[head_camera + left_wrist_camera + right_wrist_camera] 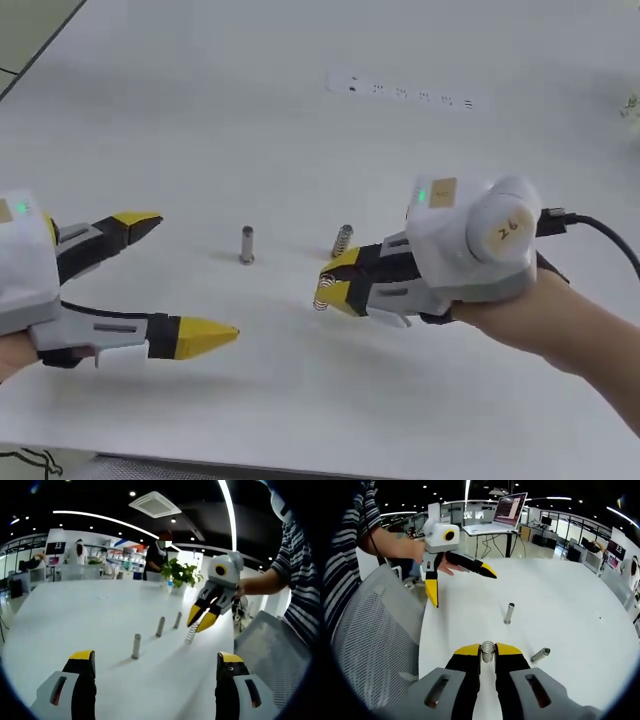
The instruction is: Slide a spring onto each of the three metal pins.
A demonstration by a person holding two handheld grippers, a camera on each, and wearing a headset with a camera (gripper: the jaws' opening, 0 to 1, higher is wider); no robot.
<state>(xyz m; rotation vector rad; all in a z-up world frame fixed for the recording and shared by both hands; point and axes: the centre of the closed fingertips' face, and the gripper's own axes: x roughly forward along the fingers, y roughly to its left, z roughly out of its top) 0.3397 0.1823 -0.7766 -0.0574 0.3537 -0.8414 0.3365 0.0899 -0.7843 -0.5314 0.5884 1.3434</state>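
On the white table a bare metal pin stands upright. To its right is a pin with a spring on it. In the left gripper view the bare pin, the sprung pin and a third pin stand in a row. My right gripper is shut on a spring just above the table, in front of the sprung pin. The held spring sits between its yellow tips. My left gripper is open wide, left of the bare pin, with nothing in it.
A white power strip lies at the far side of the table. A grey mesh chair stands beside the table edge. A potted plant and people are beyond the table's end, and a laptop is on another desk.
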